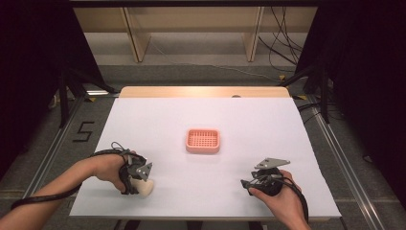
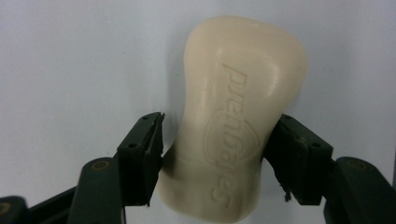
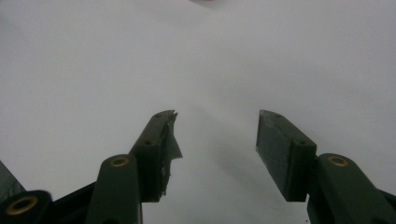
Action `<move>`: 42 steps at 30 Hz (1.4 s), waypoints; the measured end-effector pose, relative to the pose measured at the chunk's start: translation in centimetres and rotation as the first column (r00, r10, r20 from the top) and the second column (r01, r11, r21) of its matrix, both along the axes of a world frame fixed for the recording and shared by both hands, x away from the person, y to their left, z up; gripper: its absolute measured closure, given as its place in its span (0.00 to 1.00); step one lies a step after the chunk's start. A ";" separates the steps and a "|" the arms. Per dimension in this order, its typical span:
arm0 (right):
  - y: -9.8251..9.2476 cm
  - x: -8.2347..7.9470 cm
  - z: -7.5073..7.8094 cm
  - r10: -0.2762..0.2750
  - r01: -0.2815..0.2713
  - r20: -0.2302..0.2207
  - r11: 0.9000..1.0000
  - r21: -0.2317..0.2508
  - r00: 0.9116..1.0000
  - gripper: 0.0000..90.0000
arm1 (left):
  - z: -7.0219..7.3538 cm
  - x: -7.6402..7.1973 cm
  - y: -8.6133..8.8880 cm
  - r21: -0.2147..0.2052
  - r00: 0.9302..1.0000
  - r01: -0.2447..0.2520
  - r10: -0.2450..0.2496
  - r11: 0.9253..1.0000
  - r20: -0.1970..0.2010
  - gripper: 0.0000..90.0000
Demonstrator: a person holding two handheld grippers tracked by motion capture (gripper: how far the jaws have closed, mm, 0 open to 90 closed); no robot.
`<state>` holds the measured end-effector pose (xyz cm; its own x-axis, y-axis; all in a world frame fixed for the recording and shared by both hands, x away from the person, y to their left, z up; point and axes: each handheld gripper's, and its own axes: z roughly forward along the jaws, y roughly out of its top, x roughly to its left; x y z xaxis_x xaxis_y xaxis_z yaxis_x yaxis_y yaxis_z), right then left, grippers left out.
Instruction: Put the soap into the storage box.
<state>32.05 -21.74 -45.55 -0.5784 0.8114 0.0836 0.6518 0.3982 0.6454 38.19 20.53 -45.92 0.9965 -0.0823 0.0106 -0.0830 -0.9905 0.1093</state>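
Observation:
A cream soap bar [image 2: 238,107] with raised lettering lies on the white table [image 1: 215,115] at the front left. My left gripper [image 2: 217,154] has one jaw on each side of the bar's narrow waist, and both pads touch its sides. From above, the soap bar [image 1: 146,187] pokes out just beyond my left gripper [image 1: 139,181], which points down at the table. At the front right, my right gripper [image 1: 247,184] rests low over the table. My right gripper [image 3: 217,140] stands open with only white tabletop between its fingers.
A pink slotted soap dish [image 1: 203,141] sits in the middle of the table. The wooden far edge of the table [image 1: 206,91] lies beyond the white cover. Dark stands and cables flank both sides on the floor.

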 end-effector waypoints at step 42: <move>0.2 0.0 -0.1 0.005 -0.005 0.016 1.000 0.012 1.000 0.53 | 0.0 -1.5 1.2 -0.061 0.963 -0.270 0.270 0.961 -0.007 0.55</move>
